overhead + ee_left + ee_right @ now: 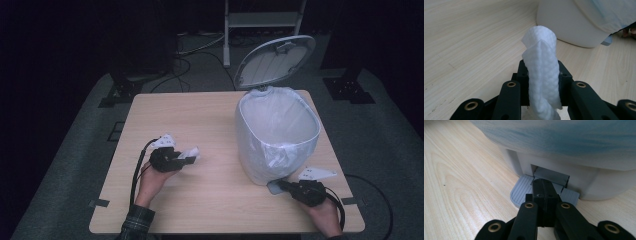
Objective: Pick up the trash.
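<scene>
A white pedal bin (276, 135) lined with a pale plastic bag stands on the right half of the wooden table, its lid (276, 60) tipped up and open behind it. My right gripper (285, 185) is shut with nothing between its jaws, and its tip presses down on the bin's grey foot pedal (524, 188). My left gripper (190, 160) is at the table's left and is shut on a crumpled white paper towel (541, 72), which sticks up between the jaws. The bin's white base (571, 27) lies ahead of it, to the right.
The light wooden table (200, 115) has bare surface between the two grippers and behind the left one. Black cables trail from both grippers toward the front edge. A white stand (260, 20) and dark floor cables lie beyond the table's far edge.
</scene>
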A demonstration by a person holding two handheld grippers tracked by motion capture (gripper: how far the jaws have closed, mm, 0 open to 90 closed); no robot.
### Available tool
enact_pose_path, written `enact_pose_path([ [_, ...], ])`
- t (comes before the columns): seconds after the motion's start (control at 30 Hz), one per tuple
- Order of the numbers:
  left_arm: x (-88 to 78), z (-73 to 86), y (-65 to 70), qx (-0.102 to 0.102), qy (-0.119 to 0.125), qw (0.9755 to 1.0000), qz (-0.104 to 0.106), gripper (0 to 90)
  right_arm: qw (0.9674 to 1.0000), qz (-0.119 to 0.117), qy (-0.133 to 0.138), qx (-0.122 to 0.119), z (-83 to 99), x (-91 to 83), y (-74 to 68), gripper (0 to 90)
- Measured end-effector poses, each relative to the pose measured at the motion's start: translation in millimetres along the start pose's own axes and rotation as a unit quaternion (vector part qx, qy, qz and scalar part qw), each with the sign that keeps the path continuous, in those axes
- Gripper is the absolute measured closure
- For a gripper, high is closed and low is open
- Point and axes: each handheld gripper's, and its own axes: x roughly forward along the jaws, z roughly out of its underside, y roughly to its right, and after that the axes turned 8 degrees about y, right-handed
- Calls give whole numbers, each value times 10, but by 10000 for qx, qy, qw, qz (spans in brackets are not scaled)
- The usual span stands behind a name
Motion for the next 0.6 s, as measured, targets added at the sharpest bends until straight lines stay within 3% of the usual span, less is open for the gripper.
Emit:
enact_pose_path([
  [0.6, -114, -298, 173, 173, 186, 9991, 337, 710, 10000, -7, -1, 0, -1, 1, 1, 900],
])
